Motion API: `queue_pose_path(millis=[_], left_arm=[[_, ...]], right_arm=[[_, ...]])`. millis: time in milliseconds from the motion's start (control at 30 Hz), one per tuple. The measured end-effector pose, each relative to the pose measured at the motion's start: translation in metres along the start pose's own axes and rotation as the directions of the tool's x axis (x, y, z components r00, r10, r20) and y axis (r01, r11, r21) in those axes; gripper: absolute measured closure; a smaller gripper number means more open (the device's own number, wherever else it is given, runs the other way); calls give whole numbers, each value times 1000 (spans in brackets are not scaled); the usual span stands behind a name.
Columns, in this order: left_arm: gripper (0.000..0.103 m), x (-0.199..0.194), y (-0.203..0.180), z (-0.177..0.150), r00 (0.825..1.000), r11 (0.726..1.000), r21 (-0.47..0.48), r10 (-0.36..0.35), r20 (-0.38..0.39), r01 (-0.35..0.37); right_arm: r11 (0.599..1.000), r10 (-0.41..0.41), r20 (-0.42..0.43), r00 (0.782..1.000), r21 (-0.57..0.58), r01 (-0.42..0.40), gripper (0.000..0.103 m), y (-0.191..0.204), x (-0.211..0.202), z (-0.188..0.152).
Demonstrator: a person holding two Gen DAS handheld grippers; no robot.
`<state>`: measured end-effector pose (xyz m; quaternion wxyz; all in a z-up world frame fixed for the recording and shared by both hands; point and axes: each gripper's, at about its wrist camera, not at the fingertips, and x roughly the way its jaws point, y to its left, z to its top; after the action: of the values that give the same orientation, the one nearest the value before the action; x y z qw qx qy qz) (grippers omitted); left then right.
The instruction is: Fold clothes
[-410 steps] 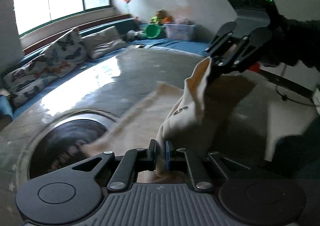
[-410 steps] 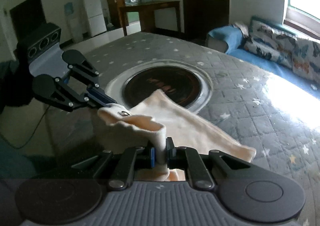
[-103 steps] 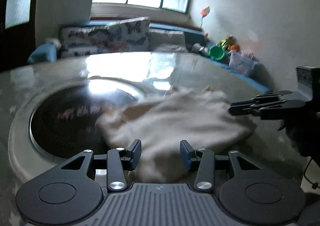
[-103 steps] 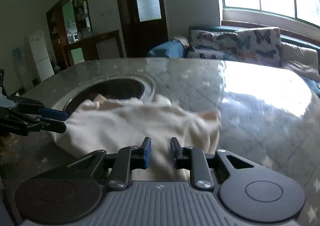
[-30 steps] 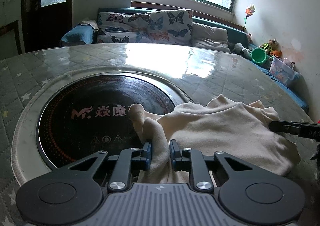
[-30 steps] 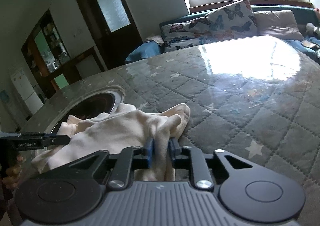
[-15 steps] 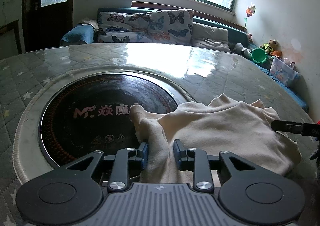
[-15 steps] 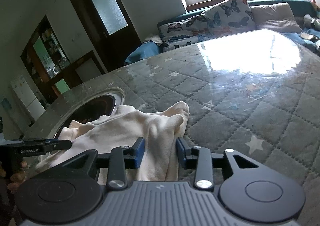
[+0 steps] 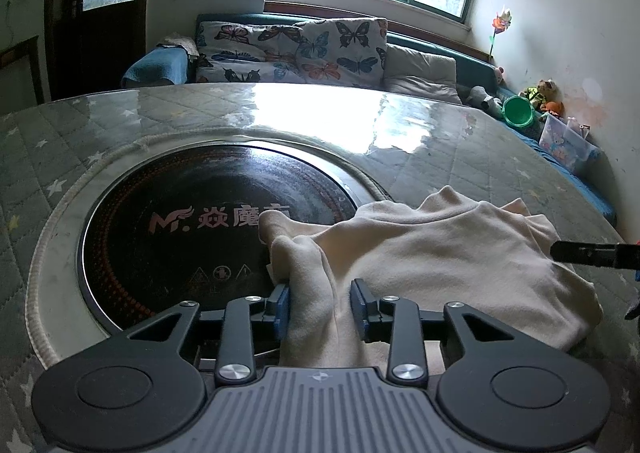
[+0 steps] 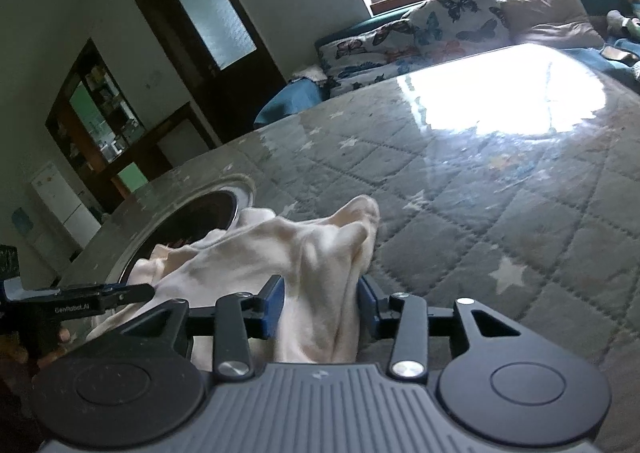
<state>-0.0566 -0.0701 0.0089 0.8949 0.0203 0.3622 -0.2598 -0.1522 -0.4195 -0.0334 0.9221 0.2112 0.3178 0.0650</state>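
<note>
Cloth lies between both sets of our jaws, but we no longer pinch it: the left gripper (image 9: 320, 307) and the right gripper (image 10: 320, 307) have just been opening, and a ridge of the cream garment (image 9: 440, 253) stands loosely in each gap with a sliver of space at the pads. A second ago those same ridges were squeezed tight; now they slump under their own weight. The garment sits directly ahead of and beneath both grippers as a doubled-over bundle on the quilted table cover (image 10: 500, 213), with its far-left corner, seen from the left gripper, draped over the rim of the round black cooktop (image 9: 180, 221) sunk into the table. From the left wrist we see the tip of the right gripper off to the right, just at the garment's edge; from the right wrist the left gripper shows low to the left with the person's hand (image 10: 44, 349) behind it. We read this as the release after laying a fold down. The bundle looks lumpy rather than flat, so we judge that smoothing or another fold is still needed before the task counts as done.
</note>
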Motion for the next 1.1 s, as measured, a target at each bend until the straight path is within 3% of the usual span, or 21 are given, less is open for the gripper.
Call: queue_pose_path(millis=[200,433,633,733,967,1100], left_arm=[[68,0,0,0,1000,1000,1,-2,-1,2],[69,2,-1,0,1000,1000,1,-6,-1,6],[69,2,0,0,1000,1000,-2,-8,-3,8],[69,2,1,0,1000,1000,-4,-11,-4,10],[69,4,-1,0,1000,1000,-3,-10,-3,10],[70,3,-2,0,1000,1000,-1,-13,-4,13]], right_arm=[[998,-4,-14,1000,-68,3,61,13,7,-1],[998,8,-28,1000,-61,-9,80,15,10,-3],[998,4,-28,1000,-67,-6,82,15,10,-3],[998,5,-29,1000,-65,-7,74,13,8,-1],[997,7,-32,999,-78,-10,74,15,9,-2],[996,7,-23,1000,-88,-9,86,18,8,-3]])
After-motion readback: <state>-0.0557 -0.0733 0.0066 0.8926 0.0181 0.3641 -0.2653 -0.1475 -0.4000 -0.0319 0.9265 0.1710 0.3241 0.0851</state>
